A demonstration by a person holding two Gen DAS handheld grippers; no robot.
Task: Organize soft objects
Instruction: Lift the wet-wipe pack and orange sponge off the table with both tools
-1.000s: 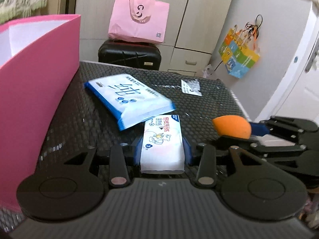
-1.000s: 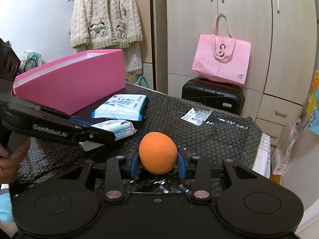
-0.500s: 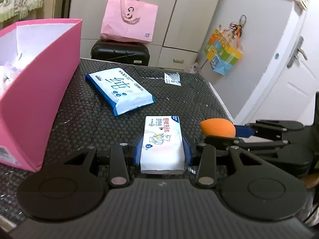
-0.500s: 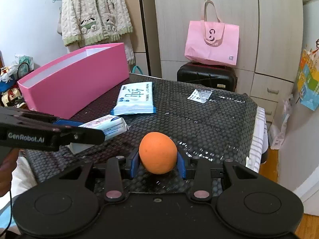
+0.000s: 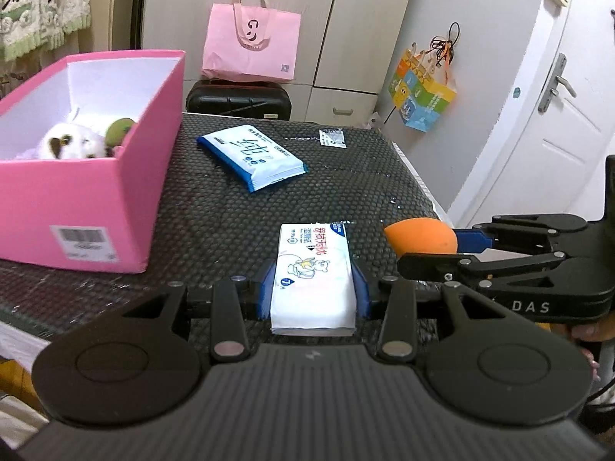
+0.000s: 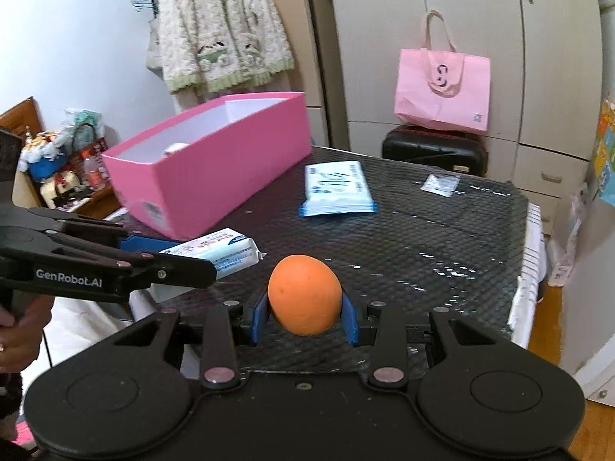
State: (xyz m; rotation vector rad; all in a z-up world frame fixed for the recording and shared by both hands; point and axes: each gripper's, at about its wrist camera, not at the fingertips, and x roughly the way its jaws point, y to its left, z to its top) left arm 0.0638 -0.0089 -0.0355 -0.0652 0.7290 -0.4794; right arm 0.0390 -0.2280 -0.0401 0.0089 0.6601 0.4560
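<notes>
My left gripper point(image 5: 313, 288) is shut on a small white tissue pack point(image 5: 312, 274) with a cartoon print, held above the near edge of the black table point(image 5: 230, 207). The same tissue pack point(image 6: 219, 249) shows from the side in the right wrist view. Beside it on the right, my right gripper point(image 6: 305, 313) is shut on an orange soft ball point(image 6: 304, 294); that ball point(image 5: 421, 236) also shows in the left wrist view. A pink box point(image 5: 88, 192) at the left holds a white plush toy point(image 5: 73, 144) and a green item point(image 5: 117, 130).
A larger blue-and-white wipes pack point(image 5: 251, 155) lies flat mid-table, and a small sachet point(image 5: 332, 138) sits near the far edge. Behind the table stand a black case point(image 5: 238, 101) with a pink bag point(image 5: 251, 48) on it, cupboards, and a white door point(image 5: 557, 115) at the right.
Both grippers have drawn back and risen with their loads, so more of the table and the inside of the pink box now show. Both grips are unchanged.
</notes>
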